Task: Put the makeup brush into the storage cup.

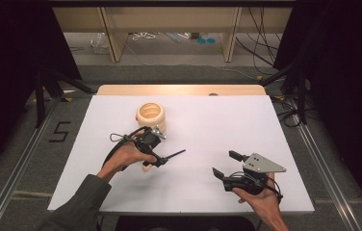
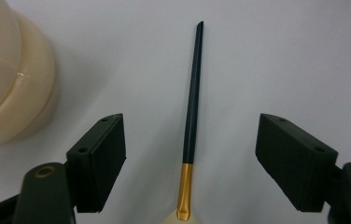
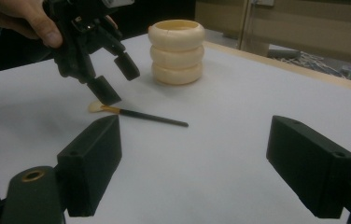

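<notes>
The left gripper hangs open astride the brush, pads not touching. The right gripper gapes, well apart. Light, thin, probably slippery: pinch just above the gold ferrule.

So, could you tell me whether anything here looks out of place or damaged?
Only the brush: it lies flat on the table beside the cream holder, not standing in it. Nothing looks spilled or broken.

A black "5" — on the grey floor left of the table.
</notes>
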